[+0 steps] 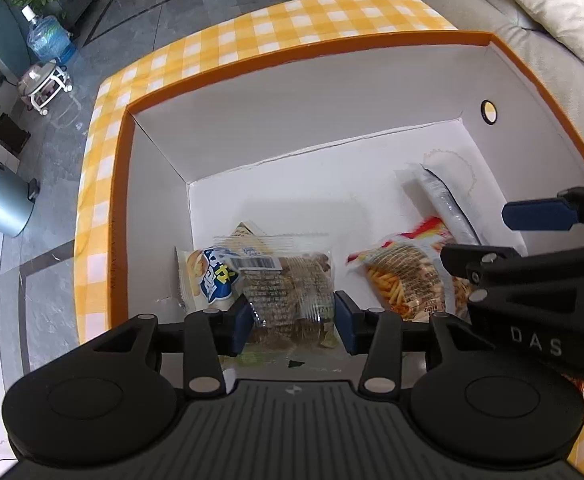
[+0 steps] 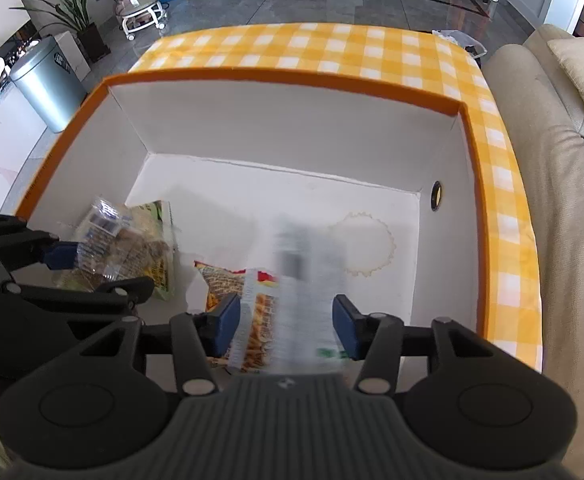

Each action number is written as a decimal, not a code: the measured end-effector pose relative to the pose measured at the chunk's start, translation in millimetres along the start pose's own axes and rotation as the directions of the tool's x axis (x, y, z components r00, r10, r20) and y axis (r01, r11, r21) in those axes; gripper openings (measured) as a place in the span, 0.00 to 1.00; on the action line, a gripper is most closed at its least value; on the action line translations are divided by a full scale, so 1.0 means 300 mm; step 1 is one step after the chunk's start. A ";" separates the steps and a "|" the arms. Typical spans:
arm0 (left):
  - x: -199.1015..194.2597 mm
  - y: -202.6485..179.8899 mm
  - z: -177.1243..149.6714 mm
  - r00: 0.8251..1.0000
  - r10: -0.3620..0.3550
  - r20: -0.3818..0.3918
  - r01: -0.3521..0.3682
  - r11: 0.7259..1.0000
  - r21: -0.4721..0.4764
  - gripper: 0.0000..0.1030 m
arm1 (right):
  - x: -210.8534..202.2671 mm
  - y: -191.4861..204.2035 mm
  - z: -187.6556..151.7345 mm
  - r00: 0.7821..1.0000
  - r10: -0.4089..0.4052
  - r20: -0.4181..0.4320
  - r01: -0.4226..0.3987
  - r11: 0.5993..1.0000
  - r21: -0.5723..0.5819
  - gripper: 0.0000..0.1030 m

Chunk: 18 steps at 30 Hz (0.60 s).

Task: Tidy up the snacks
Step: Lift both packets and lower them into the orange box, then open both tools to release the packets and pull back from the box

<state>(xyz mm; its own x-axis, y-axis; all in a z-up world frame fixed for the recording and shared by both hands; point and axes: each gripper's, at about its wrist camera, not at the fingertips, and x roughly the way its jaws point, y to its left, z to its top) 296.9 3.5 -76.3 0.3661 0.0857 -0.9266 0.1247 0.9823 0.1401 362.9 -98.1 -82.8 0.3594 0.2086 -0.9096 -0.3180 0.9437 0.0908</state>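
Observation:
An orange-rimmed white box (image 1: 315,46) (image 2: 292,76) sits on a yellow checked tablecloth. My left gripper (image 1: 293,316) is over the box, its jaws apart around a clear packet of brown snacks (image 1: 288,284), which lies on a blue-labelled packet (image 1: 212,276). My right gripper (image 2: 286,326) is open; a blurred clear-and-white wrapper (image 2: 303,280) is between its jaws, seemingly falling. It also shows in the left wrist view (image 1: 447,204). A red-and-yellow packet of fries-like sticks (image 1: 403,276) (image 2: 232,280) lies on the box floor below it.
A beige sofa (image 2: 551,200) stands right of the table. A grey bin (image 2: 48,84), a plant and a water jug stand on the tiled floor beyond. The box's right wall has a round hole (image 1: 488,112).

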 end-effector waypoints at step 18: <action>-0.268 0.061 -0.060 0.959 0.079 0.273 -0.049 0.992 -0.115 0.64 | -0.253 0.034 -0.035 0.970 -0.087 0.226 0.092 0.996 -0.009 0.73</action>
<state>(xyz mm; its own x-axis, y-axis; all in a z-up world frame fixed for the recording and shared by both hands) 253.1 17.7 -5.4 0.6127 0.1140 -0.7821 0.0001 0.9895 0.1443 323.1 -107.1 -17.0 0.5744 0.1780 -0.7990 -0.2916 0.9565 0.0035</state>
